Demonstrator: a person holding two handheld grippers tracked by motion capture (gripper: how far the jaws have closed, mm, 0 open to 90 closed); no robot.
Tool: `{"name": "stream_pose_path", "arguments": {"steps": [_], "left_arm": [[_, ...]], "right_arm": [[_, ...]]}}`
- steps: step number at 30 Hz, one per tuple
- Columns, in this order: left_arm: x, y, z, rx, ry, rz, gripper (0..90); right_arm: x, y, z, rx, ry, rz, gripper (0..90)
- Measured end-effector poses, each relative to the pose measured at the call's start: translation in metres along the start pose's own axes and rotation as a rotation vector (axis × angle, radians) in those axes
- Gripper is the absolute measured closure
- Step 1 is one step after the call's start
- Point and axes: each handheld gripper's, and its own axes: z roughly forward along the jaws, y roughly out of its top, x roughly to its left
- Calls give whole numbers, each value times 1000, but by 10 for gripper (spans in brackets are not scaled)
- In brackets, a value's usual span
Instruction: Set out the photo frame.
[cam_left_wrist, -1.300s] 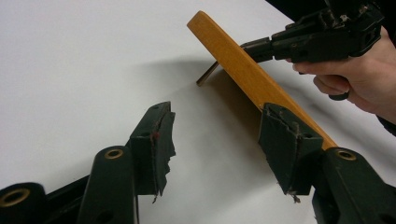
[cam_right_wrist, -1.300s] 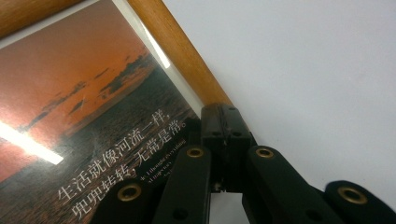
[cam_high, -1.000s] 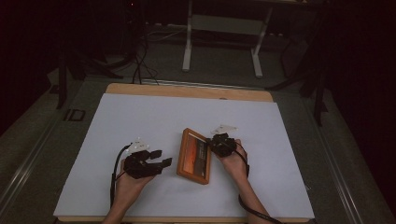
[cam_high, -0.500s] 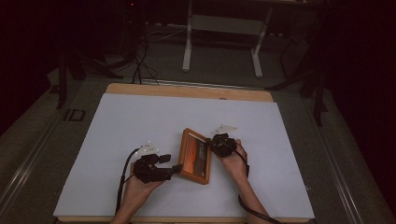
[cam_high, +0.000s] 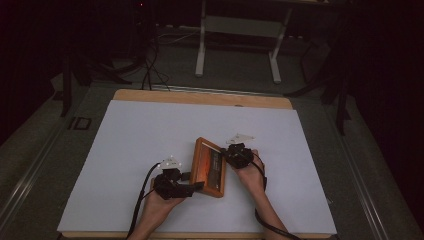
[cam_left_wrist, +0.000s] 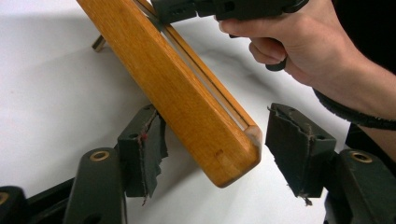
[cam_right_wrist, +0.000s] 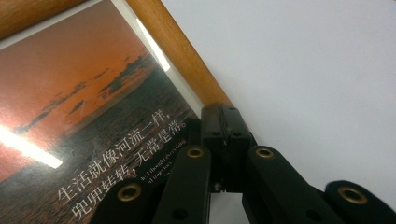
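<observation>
The white-topped bench (cam_high: 150, 135) carries a wooden picture frame (cam_high: 210, 167) near the middle of its near edge. The right gripper (cam_high: 231, 155) is clamped on the frame's right rail. The left gripper (cam_high: 196, 187), jaws spread wide, straddles the frame's near corner.

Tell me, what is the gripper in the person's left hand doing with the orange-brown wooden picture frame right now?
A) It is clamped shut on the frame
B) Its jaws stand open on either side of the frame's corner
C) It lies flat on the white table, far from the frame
B: in the left gripper view, the left gripper has its padded jaws apart, with a corner of the orange-brown wooden picture frame between them and a gap at each side.
</observation>
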Motion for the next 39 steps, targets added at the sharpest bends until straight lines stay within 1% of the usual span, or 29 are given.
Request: {"name": "stream_pose_path", "arguments": {"steps": [1, 6, 7, 13, 18, 23, 27, 28, 31, 34, 36, 37, 38, 39], "left_arm": [[0, 0, 1, 1, 3, -9, 408], [3, 1, 3, 1, -10, -63, 462], [3, 1, 3, 3, -11, -69, 466], [-1, 3, 4, 3, 8, -83, 489], [-4, 6, 6, 0, 23, -87, 522], [-12, 13, 9, 0, 47, -62, 556], [-20, 17, 12, -12, 60, -43, 590], [-22, 19, 13, -9, 63, -32, 596], [-28, 25, 17, -10, 67, -9, 621], [-35, 30, 19, -20, 80, 26, 660], [-37, 33, 20, -22, 70, 44, 685], [-38, 34, 21, -22, 68, 61, 692], [-42, 35, 22, -20, 81, 94, 694], [-44, 36, 22, -16, 86, 112, 694]], "right_arm": [[0, 0, 0, 0, 0, 0, 900], [0, 0, 0, -1, -1, -1, 900], [0, 0, 0, -1, -1, -1, 900], [0, 0, 0, 0, -8, -7, 900], [-6, -2, -5, 4, -24, 5, 900], [-10, -5, -14, 3, -38, 11, 900], [-17, -8, -26, -9, -44, 36, 899], [-18, -9, -29, -11, -44, 40, 899], [-24, -12, -39, -14, -67, 52, 899], [-31, -18, -52, -21, -95, 73, 899], [-38, -24, -61, -26, -106, 100, 899], [-42, -28, -65, -29, -106, 111, 896], [-45, -31, -68, -30, -101, 122, 884], [-47, -35, -71, -30, -96, 124, 874]]}}
